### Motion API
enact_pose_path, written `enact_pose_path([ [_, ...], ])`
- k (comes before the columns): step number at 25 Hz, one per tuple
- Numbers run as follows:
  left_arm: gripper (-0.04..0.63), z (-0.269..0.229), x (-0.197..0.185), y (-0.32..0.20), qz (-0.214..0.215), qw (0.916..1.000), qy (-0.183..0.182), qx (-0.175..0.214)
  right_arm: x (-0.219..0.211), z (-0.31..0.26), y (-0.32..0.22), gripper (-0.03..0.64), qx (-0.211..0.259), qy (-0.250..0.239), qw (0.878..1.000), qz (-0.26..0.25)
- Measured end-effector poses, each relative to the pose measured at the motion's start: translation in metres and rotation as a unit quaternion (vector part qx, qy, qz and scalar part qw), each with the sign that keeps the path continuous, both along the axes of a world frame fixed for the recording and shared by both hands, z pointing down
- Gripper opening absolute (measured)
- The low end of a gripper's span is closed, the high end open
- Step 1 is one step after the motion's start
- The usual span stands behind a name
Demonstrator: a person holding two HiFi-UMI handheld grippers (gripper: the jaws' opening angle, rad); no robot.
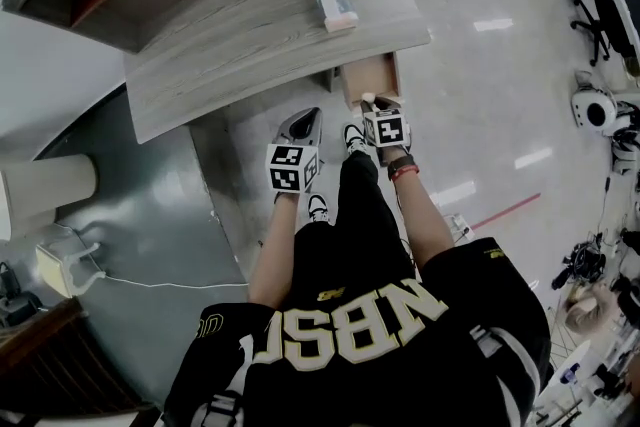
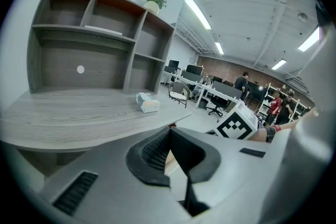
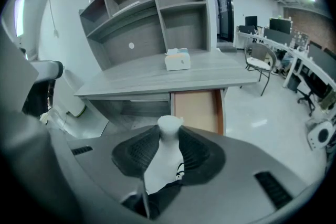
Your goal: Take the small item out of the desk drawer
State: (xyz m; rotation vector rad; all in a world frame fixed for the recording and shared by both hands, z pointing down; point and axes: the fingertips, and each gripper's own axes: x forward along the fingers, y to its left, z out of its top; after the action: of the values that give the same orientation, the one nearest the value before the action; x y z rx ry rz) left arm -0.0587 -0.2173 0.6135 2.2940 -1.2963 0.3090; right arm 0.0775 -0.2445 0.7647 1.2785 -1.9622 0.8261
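Note:
The grey desk has its wooden drawer pulled open under the right end. My right gripper hangs just in front of and above the drawer, shut on a small white item whose rounded top sticks out past the pads. In the right gripper view the open drawer lies behind the item, and its visible bottom looks bare. My left gripper is beside the right one, to its left, with its pads meeting at the tips and nothing between them.
A tissue box sits on the desktop near the right end. A shelf hutch stands at the back of the desk. A white bin stands on the floor at left. Office chairs and desks fill the room to the right.

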Motion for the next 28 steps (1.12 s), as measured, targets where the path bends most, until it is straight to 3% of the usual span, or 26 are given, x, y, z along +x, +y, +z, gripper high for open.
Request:
enact_pose_path([
  [17,0.006,-0.030,-0.028,0.015,-0.011,0.9992,-0.004,0.039,-0.013,-0.069,0.022,0.124,0.051,-0.020,0.998,0.013],
  [28,0.006,-0.057,-0.058,0.014,-0.031,0.9968,-0.013,0.072,-0.035,-0.133,0.019,0.124,0.118,-0.036,0.992,0.012],
])
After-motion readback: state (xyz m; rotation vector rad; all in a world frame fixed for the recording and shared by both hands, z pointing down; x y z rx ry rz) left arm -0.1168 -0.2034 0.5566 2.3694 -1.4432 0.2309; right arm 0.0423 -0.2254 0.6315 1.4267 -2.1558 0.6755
